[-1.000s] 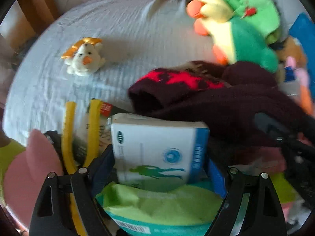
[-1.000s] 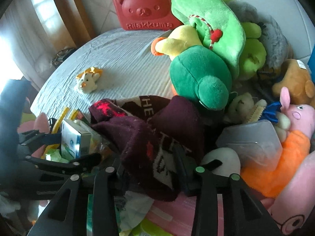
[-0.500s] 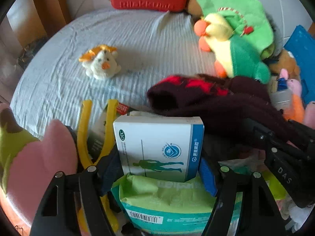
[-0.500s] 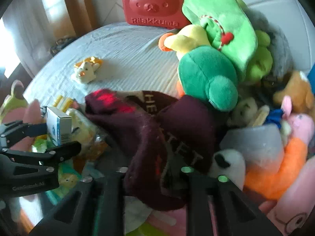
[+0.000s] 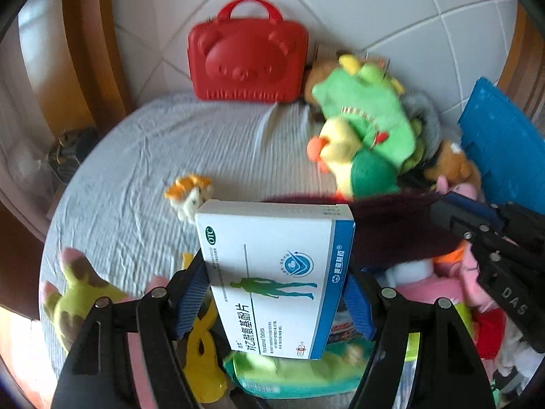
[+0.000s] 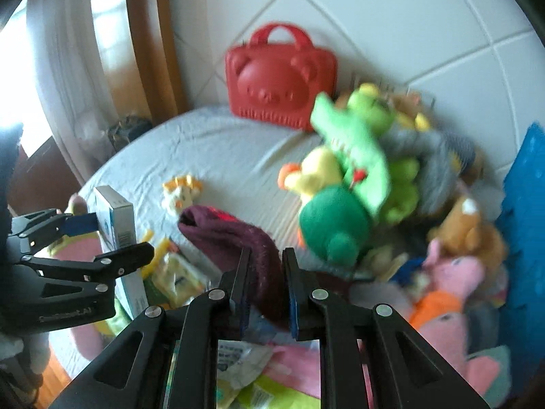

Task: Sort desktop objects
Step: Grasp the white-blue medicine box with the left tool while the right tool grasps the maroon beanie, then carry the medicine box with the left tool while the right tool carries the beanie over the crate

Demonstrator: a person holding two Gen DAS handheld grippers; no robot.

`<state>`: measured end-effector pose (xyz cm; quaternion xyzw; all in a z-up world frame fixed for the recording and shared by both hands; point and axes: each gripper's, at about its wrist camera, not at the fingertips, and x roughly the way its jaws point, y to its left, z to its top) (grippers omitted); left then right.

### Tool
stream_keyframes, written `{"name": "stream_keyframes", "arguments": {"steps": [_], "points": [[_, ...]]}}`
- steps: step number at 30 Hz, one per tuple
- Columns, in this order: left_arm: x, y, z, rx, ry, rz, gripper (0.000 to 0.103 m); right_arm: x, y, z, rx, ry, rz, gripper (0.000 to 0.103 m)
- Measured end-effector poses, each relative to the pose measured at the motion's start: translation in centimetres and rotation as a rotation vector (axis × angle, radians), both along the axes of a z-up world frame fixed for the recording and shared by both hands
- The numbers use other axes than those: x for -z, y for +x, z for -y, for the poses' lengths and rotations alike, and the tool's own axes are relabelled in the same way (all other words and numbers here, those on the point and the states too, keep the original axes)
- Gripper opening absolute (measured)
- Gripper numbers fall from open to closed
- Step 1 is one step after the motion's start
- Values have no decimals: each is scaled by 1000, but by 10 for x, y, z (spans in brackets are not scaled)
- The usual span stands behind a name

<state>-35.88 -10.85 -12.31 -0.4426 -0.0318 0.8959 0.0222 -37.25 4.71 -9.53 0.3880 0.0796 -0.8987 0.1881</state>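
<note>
- Left gripper (image 5: 274, 293) is clamped on the medicine box (image 5: 276, 272), blue pads pressing its 2 short sides, box held up off the clutter and roughly upright. You can spot it from the right wrist view too (image 6: 117, 228).
- Right gripper (image 6: 265, 289) is pinched narrow on a dark maroon knit garment (image 6: 235, 238), which droops off the front of the jaws toward the table.
- My take: both are mid-carry, so keep the squeeze steady. The box is rigid and won't slip much; the knit is floppy, so I'd lift it high enough that the hanging end doesn't drag the yellow pliers (image 5: 201, 358) or the green packet (image 5: 293, 378) along.
- Open room: the pale tablecloth (image 5: 143, 170) is bare through the middle and left, with only a small plush chick (image 5: 189, 194) on it.
- Crowded bits: plush pile (image 6: 347, 187) fills the right, red bear case (image 5: 248, 64) sits against the back wall.
- Table edge curves away on the left, near the yellow-pink plush (image 5: 81, 300), so I wouldn't set stuff down close to that rim.
- The 2 grippers sit near each other; swing them apart, not across.
</note>
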Motion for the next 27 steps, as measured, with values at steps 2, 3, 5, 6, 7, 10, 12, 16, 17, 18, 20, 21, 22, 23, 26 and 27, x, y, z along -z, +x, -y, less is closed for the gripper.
{"name": "stream_keyframes", "arguments": {"steps": [2, 3, 5, 6, 7, 10, 12, 16, 17, 18, 20, 21, 22, 23, 26, 27], "points": [[-1, 2, 2, -6, -2, -1, 71, -20, 5, -4, 7, 1, -34, 15], [-1, 3, 4, -9, -3, 1, 71, -26, 6, -5, 11, 3, -37, 15], [0, 4, 8, -16, -6, 6, 71, -37, 8, -9, 19, 7, -44, 15], [1, 5, 9, -19, -7, 8, 71, -40, 9, -12, 22, 6, -41, 15], [2, 6, 11, -23, -9, 10, 71, -39, 9, -16, 27, 3, -31, 16], [3, 8, 17, -33, -13, 17, 71, -21, 7, -27, 50, -21, 30, 59], [4, 9, 20, -40, -15, 21, 71, -2, 5, -33, 66, -44, 84, 94], [7, 12, 27, -54, -21, 30, 71, 40, -2, -41, 98, -89, 206, 91], [9, 12, 31, -55, -22, 33, 71, 53, -4, -40, 106, -97, 241, 83], [12, 11, 36, -51, -23, 36, 71, 63, -6, -38, 111, -99, 266, 75], [19, 8, 46, -36, -23, 42, 71, 85, -8, -31, 133, -84, 306, 74], [23, 5, 51, -26, -20, 48, 71, 94, -9, -28, 152, -85, 325, 74], [29, -1, 58, -13, -16, 56, 71, 104, -9, -25, 172, -95, 346, 74], [34, -7, 64, -1, -13, 66, 71, 112, -10, -22, 192, -100, 362, 75], [47, -25, 78, 60, -18, 94, 71, 136, -15, -10, 261, -79, 381, 99], [50, -29, 81, 80, -13, 100, 71, 140, -18, -4, 277, -68, 370, 100]]}}
